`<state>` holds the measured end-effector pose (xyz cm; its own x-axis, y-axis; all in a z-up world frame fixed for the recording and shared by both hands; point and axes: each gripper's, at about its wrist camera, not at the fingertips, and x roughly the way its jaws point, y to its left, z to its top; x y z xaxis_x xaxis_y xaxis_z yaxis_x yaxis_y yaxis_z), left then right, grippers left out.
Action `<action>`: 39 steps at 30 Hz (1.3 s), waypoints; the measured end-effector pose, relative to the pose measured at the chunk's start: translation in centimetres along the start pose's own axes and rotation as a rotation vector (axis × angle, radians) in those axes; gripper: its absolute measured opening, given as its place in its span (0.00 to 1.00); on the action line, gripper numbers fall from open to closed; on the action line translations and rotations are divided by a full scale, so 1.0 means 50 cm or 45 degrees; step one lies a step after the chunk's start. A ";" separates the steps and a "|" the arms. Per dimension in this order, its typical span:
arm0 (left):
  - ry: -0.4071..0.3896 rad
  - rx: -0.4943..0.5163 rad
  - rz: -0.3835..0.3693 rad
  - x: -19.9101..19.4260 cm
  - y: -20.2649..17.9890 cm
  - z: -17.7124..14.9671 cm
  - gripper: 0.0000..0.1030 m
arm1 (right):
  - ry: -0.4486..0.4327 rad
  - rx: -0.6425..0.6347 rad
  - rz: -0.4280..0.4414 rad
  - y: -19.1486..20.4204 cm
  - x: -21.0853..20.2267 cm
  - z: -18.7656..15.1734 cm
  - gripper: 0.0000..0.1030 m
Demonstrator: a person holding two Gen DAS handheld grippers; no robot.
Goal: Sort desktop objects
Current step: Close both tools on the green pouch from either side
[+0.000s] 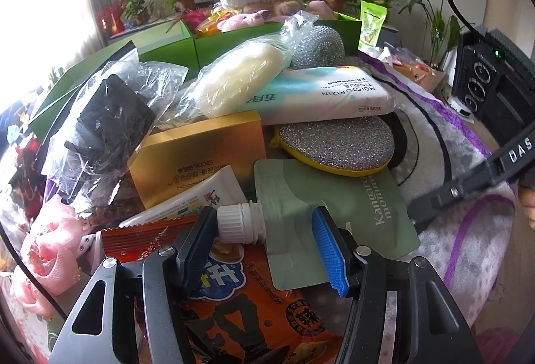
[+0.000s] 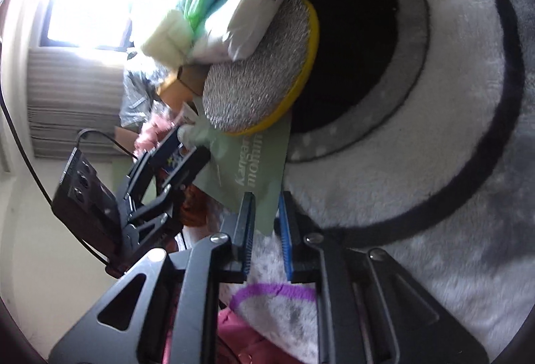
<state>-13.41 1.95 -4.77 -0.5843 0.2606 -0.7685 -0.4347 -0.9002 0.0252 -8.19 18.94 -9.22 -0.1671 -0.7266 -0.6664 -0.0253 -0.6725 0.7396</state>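
Note:
A flat sage-green spouted pouch (image 1: 334,196) lies at the front of a pile, and its white screw cap (image 1: 234,223) points left. My left gripper (image 1: 264,243) stands open around the cap and the pouch's top, and its black finger is close beside the cap. The right gripper (image 1: 414,213) comes in from the right at the pouch's far edge. In the right wrist view the right gripper (image 2: 267,226) is shut on a corner of the pouch (image 2: 254,170). That view also shows the left gripper (image 2: 184,148) over the cap.
Piled behind the pouch are a round silver scourer (image 1: 337,143) with a yellow rim, a gold box (image 1: 200,153), a tissue pack (image 1: 317,93) and a white tube (image 1: 194,196). An orange snack bag (image 1: 254,297) lies under my left gripper. Green boxes (image 1: 234,42) stand behind. A fluffy rug (image 1: 451,247) covers the right side.

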 end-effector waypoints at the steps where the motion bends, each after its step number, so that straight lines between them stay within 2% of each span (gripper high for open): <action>1: -0.002 0.000 0.000 0.000 0.000 -0.001 0.58 | -0.050 -0.042 -0.045 0.019 -0.001 0.005 0.13; 3: -0.004 0.001 -0.002 0.000 -0.001 -0.002 0.58 | -0.160 -0.178 -0.150 0.035 -0.011 0.015 0.14; 4: -0.003 0.000 -0.002 0.000 -0.001 -0.002 0.58 | -0.183 -0.232 -0.164 0.036 -0.011 0.025 0.14; 7: 0.004 -0.005 0.003 0.002 -0.001 -0.001 0.58 | -0.161 -0.266 -0.087 0.027 -0.004 0.049 0.15; 11: 0.000 -0.002 0.008 0.002 -0.002 -0.002 0.58 | -0.142 -0.329 -0.003 0.029 -0.010 0.059 0.34; 14: 0.001 -0.002 0.011 0.001 -0.003 -0.003 0.58 | -0.165 -0.334 -0.063 0.049 -0.003 0.061 0.35; 15: 0.002 -0.001 0.013 0.001 -0.005 -0.003 0.58 | -0.167 -0.352 -0.082 0.052 -0.007 0.059 0.39; 16: 0.004 -0.002 0.016 0.002 -0.005 -0.003 0.58 | -0.157 -0.349 -0.069 0.059 -0.006 0.063 0.43; 17: 0.005 -0.007 0.017 0.001 -0.006 -0.001 0.58 | -0.141 -0.335 -0.041 0.068 0.002 0.068 0.55; 18: 0.006 -0.012 0.018 0.002 -0.005 -0.001 0.58 | -0.130 -0.324 -0.025 0.070 0.004 0.070 0.59; 19: 0.004 -0.015 0.018 0.002 -0.004 -0.001 0.58 | -0.122 -0.313 -0.034 0.082 0.015 0.074 0.59; 22: -0.003 -0.027 0.017 0.002 0.000 -0.003 0.58 | -0.099 -0.289 -0.053 0.079 0.007 0.056 0.47; 26: -0.002 -0.038 0.015 0.002 0.003 -0.002 0.58 | -0.059 -0.221 0.091 0.050 0.009 0.031 0.42; 31: 0.001 -0.035 0.012 0.003 0.005 -0.001 0.58 | -0.103 -0.165 0.245 0.023 0.005 0.019 0.41; 34: 0.000 -0.036 0.000 0.004 0.009 -0.001 0.58 | -0.028 -0.183 0.316 0.037 0.033 0.020 0.39; 37: 0.001 -0.042 -0.001 0.004 0.009 0.000 0.58 | -0.005 -0.224 0.220 0.056 0.042 0.021 0.34; 38: 0.001 -0.040 0.007 0.005 0.008 0.000 0.58 | -0.004 -0.227 0.175 0.055 0.039 0.019 0.26; 39: 0.000 -0.041 0.009 0.004 0.008 -0.001 0.58 | -0.013 -0.210 0.112 0.057 0.043 0.020 0.12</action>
<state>-13.67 1.65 -4.93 -0.5876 0.2542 -0.7682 -0.4080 -0.9129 0.0100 -9.60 15.61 -8.44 -0.1717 -0.7826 -0.5983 0.1518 -0.6211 0.7689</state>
